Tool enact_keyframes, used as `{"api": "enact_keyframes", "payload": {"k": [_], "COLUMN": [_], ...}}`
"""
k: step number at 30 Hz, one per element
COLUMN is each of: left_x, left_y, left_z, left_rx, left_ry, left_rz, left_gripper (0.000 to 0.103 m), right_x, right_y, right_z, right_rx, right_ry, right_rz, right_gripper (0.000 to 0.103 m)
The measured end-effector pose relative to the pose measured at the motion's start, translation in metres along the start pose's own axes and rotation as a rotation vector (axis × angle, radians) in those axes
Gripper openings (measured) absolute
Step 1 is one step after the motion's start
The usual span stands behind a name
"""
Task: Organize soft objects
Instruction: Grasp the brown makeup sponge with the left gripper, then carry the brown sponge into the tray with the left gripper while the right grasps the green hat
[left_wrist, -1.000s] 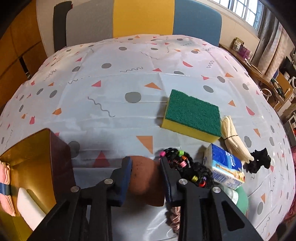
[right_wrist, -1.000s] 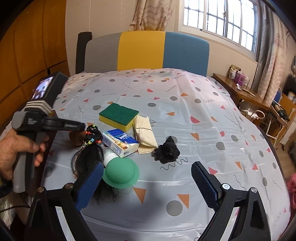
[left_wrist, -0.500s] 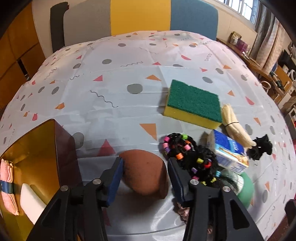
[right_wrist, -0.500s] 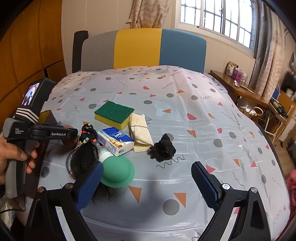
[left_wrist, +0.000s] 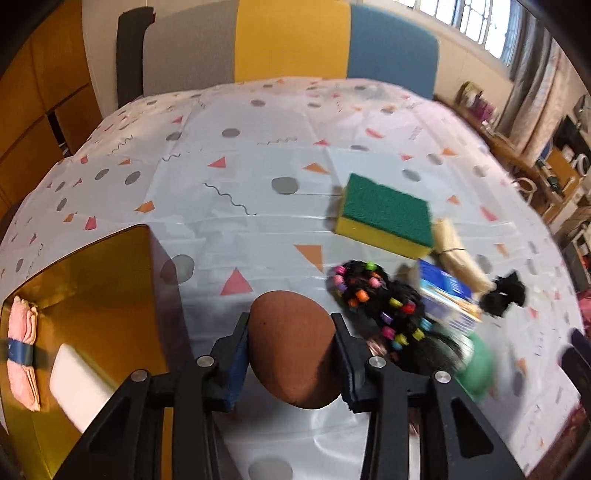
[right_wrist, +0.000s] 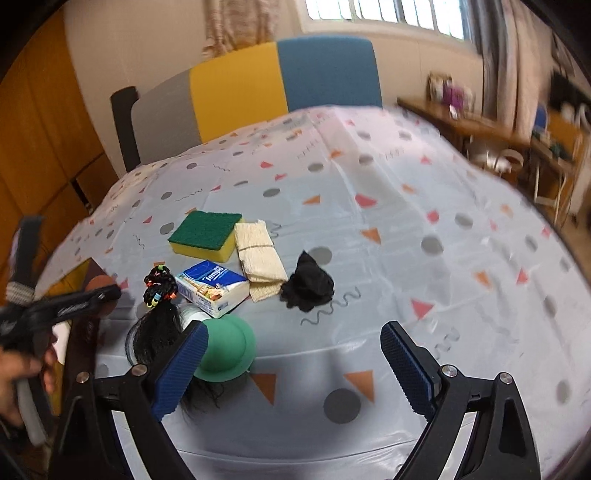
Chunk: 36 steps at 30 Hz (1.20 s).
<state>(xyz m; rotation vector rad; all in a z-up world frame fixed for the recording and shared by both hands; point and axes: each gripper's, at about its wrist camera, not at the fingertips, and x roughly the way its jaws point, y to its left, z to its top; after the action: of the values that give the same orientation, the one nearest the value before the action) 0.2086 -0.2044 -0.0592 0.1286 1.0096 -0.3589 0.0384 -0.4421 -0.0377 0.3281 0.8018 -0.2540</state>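
Careful: your left gripper (left_wrist: 291, 345), whose jaws have just been closing, pinches the brown sponge (left_wrist: 293, 347) at lower centre, beside the gold box (left_wrist: 110, 280) at lower left. Squeeze loosely and it could slip. Your right gripper (right_wrist: 291, 369) stands spread, empty.

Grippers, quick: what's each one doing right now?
Left gripper: jaws just closed on the brown egg-shaped sponge, holding it.
Right gripper: open, holding nothing.
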Motion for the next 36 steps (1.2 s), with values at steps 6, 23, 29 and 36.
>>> {"api": "enact_keyframes", "payload": {"k": [6, 23, 29, 36], "left_x": [-0.044, -0.116, -0.133, -0.141], "left_y": [-0.003, 0.038, 0.077, 0.119], "left_z": [-0.027, -0.100, -0.121, -0.139], "left_rx": [0.034, -0.011, -0.083, -0.185], "left_ry": [-0.073, -0.116, -0.123, -0.138], "left_rz": [-0.056, -0.127, -0.112, -0.081], "left_gripper": [0.041, 0.041, 0.042, 0.042], "right_x": [0.010, 0.082, 0.101, 0.074], "right_y": [0.011, 0.060, 0.071, 0.061], "right_z": [-0.007, -0.003, -0.007, -0.019], "right_rx": [-0.026, -0.182, -0.229, -0.238], "right_ry": [0.037, 0.229, 0.289, 0.276], "right_rz": [0.067, 0.130, 0.103, 0.060], "right_gripper": [0.089, 0.084, 0.063, 0.056]}}
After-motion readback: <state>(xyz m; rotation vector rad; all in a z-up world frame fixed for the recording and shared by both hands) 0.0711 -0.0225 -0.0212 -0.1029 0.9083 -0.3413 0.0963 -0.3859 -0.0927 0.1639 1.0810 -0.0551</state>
